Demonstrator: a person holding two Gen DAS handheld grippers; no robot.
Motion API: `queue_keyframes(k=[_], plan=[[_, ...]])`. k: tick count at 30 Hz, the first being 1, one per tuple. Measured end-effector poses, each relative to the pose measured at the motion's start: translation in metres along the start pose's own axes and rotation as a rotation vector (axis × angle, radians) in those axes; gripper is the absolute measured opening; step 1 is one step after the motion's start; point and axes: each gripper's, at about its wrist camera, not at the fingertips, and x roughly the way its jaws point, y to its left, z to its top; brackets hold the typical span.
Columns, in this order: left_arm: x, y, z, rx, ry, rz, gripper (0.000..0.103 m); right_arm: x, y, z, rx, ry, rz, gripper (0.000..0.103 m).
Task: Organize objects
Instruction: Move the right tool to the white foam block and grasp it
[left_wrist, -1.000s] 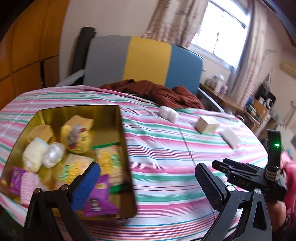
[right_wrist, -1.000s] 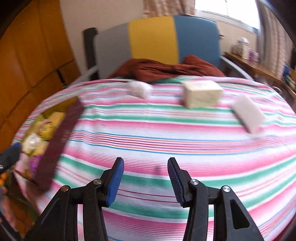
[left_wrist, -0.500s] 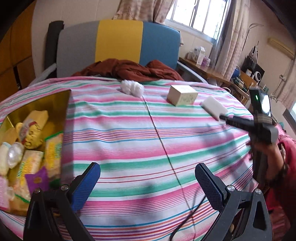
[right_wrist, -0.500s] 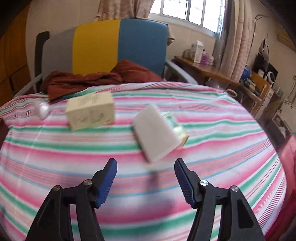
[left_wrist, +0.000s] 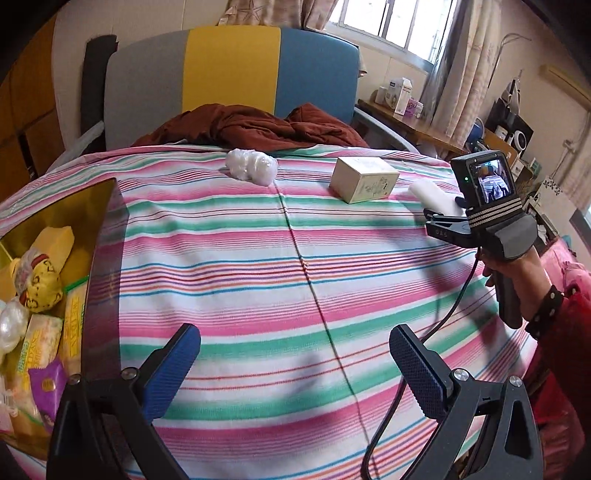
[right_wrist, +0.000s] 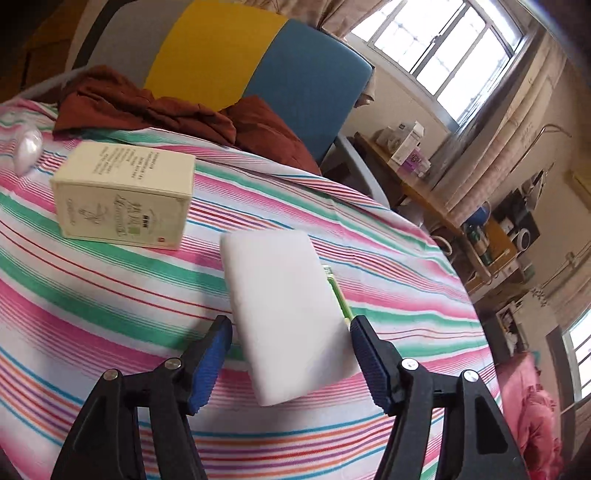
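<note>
A white flat packet (right_wrist: 288, 314) with a green edge lies on the striped cloth, its near end between the open fingers of my right gripper (right_wrist: 291, 350), not clamped. The packet (left_wrist: 432, 194) also shows in the left wrist view, just ahead of the right gripper's body (left_wrist: 480, 221). A cream box (right_wrist: 123, 195) (left_wrist: 364, 179) and a white crumpled bag (left_wrist: 253, 168) (right_wrist: 27, 149) lie further back. A gold tin (left_wrist: 99, 236) with several snack packets stands at the left. My left gripper (left_wrist: 295, 358) is open and empty over the cloth, right of the tin.
The striped tablecloth (left_wrist: 295, 258) covers a round table. A brown garment (left_wrist: 251, 125) lies at its far edge against a grey, yellow and blue chair back (left_wrist: 232, 70). A cluttered wooden desk (right_wrist: 443, 206) stands at the right under the window.
My right gripper has moved forward and right, from facing the packet at a distance to straddling its near end. My left gripper has swung right, away from the tin.
</note>
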Motion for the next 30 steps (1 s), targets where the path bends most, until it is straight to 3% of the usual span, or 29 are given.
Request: queue_keyframes(k=[4, 10, 11, 16, 20, 25, 28, 29, 30], plan=[[0.009, -0.004, 0.004, 0.006, 0.009, 0.002, 0.103, 0.012, -0.012, -0.003, 0.06, 0.028, 0.036, 0.066], [0.024, -0.011, 0.014, 0.027, 0.021, 0.005, 0.103, 0.005, -0.038, -0.008, 0.176, -0.018, 0.13, 0.04], [0.028, -0.012, 0.015, 0.029, 0.025, 0.006, 0.103, 0.002, -0.04, -0.009, 0.193, -0.022, 0.148, 0.04], [0.039, -0.018, 0.024, 0.03, 0.026, -0.003, 0.103, -0.008, -0.052, -0.022, 0.298, -0.024, 0.247, 0.042], [0.046, -0.021, 0.029, 0.032, 0.034, -0.002, 0.103, -0.018, -0.054, -0.027, 0.337, -0.029, 0.408, 0.045], [0.047, -0.02, 0.03, 0.02, 0.034, -0.002, 0.103, -0.034, -0.05, -0.009, 0.264, -0.094, 0.423, 0.054], [0.045, -0.018, 0.029, 0.02, 0.033, 0.005, 0.103, -0.02, -0.047, 0.002, 0.257, 0.033, 0.675, 0.057], [0.043, -0.017, 0.029, 0.018, 0.03, 0.005, 0.103, -0.019, -0.042, 0.003, 0.233, 0.079, 0.732, 0.057], [0.042, -0.015, 0.029, 0.014, 0.028, 0.007, 0.103, -0.023, -0.039, 0.002, 0.21, 0.081, 0.72, 0.057]])
